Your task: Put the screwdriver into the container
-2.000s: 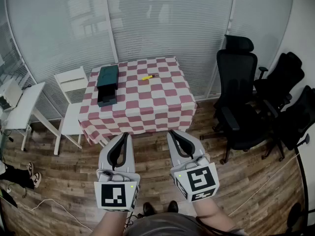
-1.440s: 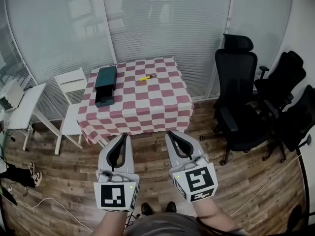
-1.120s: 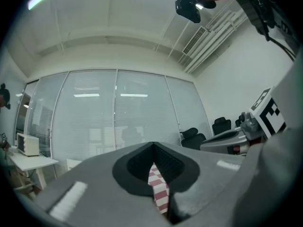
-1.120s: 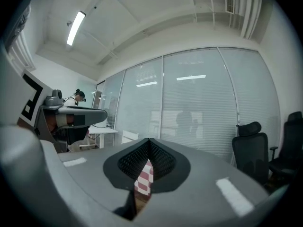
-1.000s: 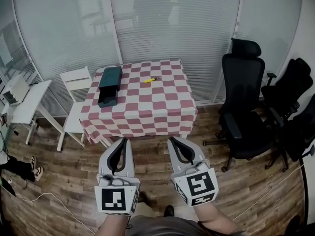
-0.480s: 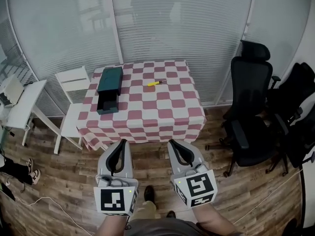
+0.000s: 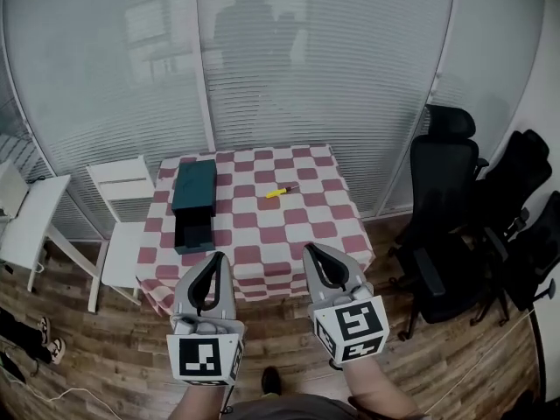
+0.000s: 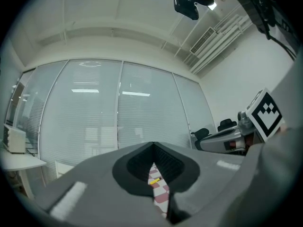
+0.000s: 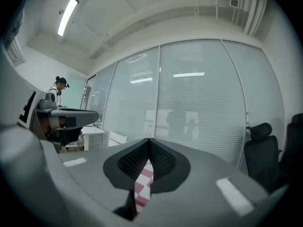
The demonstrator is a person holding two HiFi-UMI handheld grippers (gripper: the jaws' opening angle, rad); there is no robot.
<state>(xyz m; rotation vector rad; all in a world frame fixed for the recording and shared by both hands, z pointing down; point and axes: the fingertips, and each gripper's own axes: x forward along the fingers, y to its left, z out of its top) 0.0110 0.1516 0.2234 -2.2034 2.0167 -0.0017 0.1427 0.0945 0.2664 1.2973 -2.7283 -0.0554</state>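
A yellow-handled screwdriver (image 7: 280, 192) lies on the red-and-white checked table (image 7: 302, 234), right of centre towards the back. The dark green container (image 7: 194, 191) stands on the table's left side, its open drawer (image 7: 194, 233) facing me. My left gripper (image 7: 220, 255) and right gripper (image 7: 309, 248) are held side by side short of the table's near edge, both shut and empty. In the left gripper view the tips (image 8: 154, 144) meet, and the screwdriver (image 8: 155, 180) shows through the gap below them. In the right gripper view the tips (image 9: 149, 140) meet too.
A white chair (image 7: 118, 201) stands against the table's left side, and a white desk (image 7: 22, 226) lies further left. Black office chairs (image 7: 446, 204) crowd the right. Glass walls with blinds close the back. A person (image 9: 59, 85) stands far off in the right gripper view.
Both grippers and I have moved forward over the wooden floor towards the table, which now looks nearer. The jaws stayed shut and the screwdriver and container lie as before.
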